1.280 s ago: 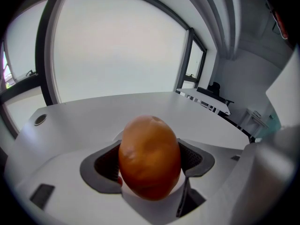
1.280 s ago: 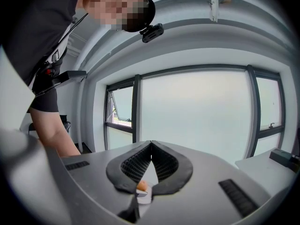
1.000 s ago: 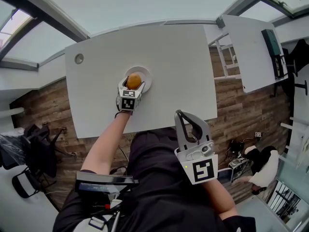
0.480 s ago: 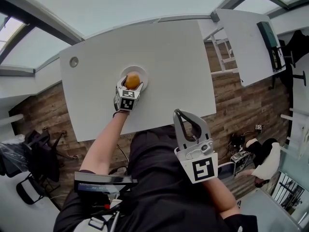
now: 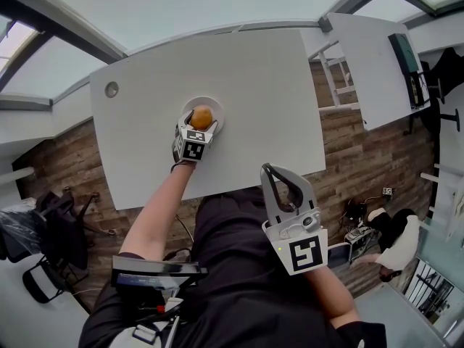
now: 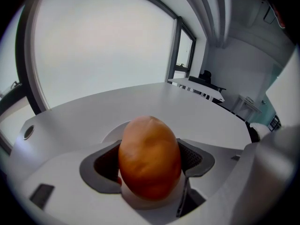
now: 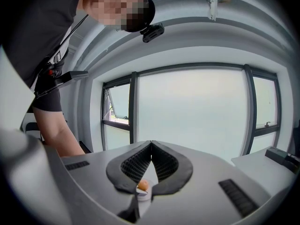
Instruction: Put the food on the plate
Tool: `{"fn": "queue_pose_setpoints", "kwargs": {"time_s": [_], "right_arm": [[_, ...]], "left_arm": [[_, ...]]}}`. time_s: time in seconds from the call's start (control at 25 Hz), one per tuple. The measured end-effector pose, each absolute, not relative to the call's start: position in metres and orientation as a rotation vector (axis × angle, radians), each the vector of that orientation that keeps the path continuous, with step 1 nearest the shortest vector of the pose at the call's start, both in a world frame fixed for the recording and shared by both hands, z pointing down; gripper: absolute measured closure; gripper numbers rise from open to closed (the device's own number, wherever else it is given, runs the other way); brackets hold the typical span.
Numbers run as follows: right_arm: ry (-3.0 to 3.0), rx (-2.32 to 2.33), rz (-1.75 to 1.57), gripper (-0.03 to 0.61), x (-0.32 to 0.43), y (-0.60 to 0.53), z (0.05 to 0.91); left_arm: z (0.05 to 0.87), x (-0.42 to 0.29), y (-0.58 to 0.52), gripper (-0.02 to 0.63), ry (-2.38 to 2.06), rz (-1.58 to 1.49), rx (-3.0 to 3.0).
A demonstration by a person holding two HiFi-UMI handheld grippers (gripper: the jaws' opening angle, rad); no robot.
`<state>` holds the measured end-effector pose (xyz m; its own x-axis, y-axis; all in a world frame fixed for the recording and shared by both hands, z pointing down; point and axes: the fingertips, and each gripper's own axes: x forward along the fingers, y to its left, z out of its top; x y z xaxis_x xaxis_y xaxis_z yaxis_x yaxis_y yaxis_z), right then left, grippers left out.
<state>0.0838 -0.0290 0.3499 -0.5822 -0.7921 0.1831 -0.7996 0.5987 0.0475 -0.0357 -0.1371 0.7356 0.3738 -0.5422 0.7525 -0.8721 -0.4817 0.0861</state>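
1. Worktop [image 5: 261, 93]: white, with a round grommet [image 5: 111, 89] near its left corner.
2. Left hand-held gripper [image 5: 199, 126]: clenched on the food, jaws wide, a pad against each side.
3. Food [image 5: 201, 116]: orange, egg-shaped, over the plate; contact with it cannot be told.
4. Plate [image 5: 216, 106]: small, white, round, on the worktop's left half.
5. Right hand-held gripper [image 7: 151, 144]: clenched tip to tip, empty, held near the person's torso, well apart from the plate.
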Motion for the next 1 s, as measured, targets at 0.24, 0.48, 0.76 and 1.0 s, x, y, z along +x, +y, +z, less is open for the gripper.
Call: {"fn": "queue_pose_setpoints", "kwargs": {"time_s": [0.24, 0.48, 0.76, 1.0], "right_arm": [[-2.624, 1.326, 0.066, 0.572, 0.088, -0.026, 0.355], [-2.619, 1.354, 0.062, 0.572, 0.092, -0.021, 0.354], [-2.608, 1.391, 0.056, 0.572, 0.098, -0.014, 0.35], [-2.602, 1.417, 0.058, 0.572, 0.105, -0.01, 0.349]], "left_arm": [[0.737, -0.034, -0.135, 0.265, -1.189, 0.93, 2.166], [0.737, -0.034, -0.134, 0.265, -1.191, 0.911, 2.165], [0.732, -0.032, -0.137, 0.264, -1.199, 0.895, 2.198], [0.731, -0.024, -0.134, 0.224, -1.182, 0.897, 2.186]]}}
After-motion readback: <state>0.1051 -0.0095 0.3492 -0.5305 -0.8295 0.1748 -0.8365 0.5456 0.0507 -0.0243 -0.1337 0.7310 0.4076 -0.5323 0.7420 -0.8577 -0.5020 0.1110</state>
